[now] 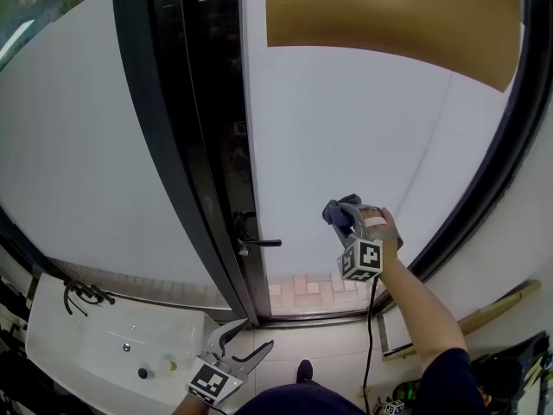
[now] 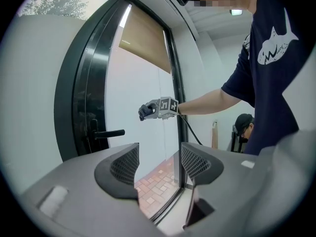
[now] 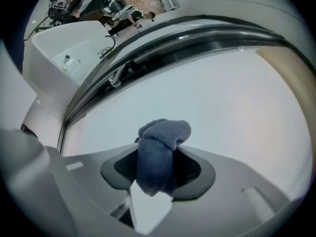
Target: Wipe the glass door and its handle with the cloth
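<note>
The glass door [image 1: 346, 145] fills the middle of the head view, frosted white in a black frame [image 1: 177, 145]. Its black lever handle [image 1: 257, 242] juts out at the frame's lower part, also seen in the left gripper view as the handle [image 2: 107, 133]. My right gripper [image 1: 344, 217] is shut on a bunched grey-blue cloth [image 3: 159, 154], held close to the glass right of the handle. The cloth [image 1: 340, 211] points at the pane. My left gripper [image 1: 244, 346] hangs low near the door's bottom corner, open and holding nothing.
A white washbasin [image 1: 104, 344] with a black tap [image 1: 82, 294] stands at lower left. A tan roller blind [image 1: 389, 11] covers the top of the glass. A black cable [image 1: 370, 335] trails from my right gripper. Another person [image 2: 244, 127] sits behind, to the right.
</note>
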`<state>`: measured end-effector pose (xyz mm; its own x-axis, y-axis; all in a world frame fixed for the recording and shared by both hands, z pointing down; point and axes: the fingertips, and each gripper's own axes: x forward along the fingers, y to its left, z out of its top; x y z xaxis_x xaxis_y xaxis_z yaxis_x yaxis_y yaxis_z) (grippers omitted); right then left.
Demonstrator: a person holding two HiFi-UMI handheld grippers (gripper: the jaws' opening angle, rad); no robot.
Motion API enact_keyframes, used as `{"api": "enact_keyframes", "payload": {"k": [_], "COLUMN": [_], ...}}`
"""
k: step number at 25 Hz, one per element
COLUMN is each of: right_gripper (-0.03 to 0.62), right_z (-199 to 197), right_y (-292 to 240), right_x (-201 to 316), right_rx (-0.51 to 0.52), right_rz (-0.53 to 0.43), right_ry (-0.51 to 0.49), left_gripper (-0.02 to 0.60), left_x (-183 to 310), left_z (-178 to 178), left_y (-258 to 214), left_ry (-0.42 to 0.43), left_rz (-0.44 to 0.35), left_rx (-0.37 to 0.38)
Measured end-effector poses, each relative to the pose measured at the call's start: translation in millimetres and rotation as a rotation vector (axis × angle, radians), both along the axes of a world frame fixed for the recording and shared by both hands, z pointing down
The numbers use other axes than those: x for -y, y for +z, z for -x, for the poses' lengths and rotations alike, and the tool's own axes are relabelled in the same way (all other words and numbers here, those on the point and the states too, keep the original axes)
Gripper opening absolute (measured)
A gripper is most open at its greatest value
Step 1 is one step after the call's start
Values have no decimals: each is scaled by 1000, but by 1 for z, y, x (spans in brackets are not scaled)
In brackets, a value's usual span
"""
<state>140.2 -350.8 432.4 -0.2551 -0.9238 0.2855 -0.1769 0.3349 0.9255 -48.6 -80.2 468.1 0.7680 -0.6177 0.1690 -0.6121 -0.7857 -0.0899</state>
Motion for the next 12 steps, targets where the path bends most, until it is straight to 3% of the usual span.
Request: {"api": "enact_keyframes", "payload": {"k": [3, 6, 9, 12], "right_gripper": [176, 176, 176, 176], "right_z": [1, 50, 119, 178], "right_y": [-5, -14, -18, -13], "right_x": [-4, -20, -32, -29], "right_rx": [76, 145, 104, 32], "right_rz": [7, 31, 44, 49], "right_ry": [27, -98, -252, -342], "left_gripper": [264, 264, 264, 264], "left_x": [-2, -5, -6, -8], "left_z": [0, 5, 13, 17], "left_y": [-6, -6, -2, -7], "left_ry": [0, -13, -33, -54], "left_rz": [-6, -3, 0, -2], "left_rx": [-7, -4, 6, -6]}}
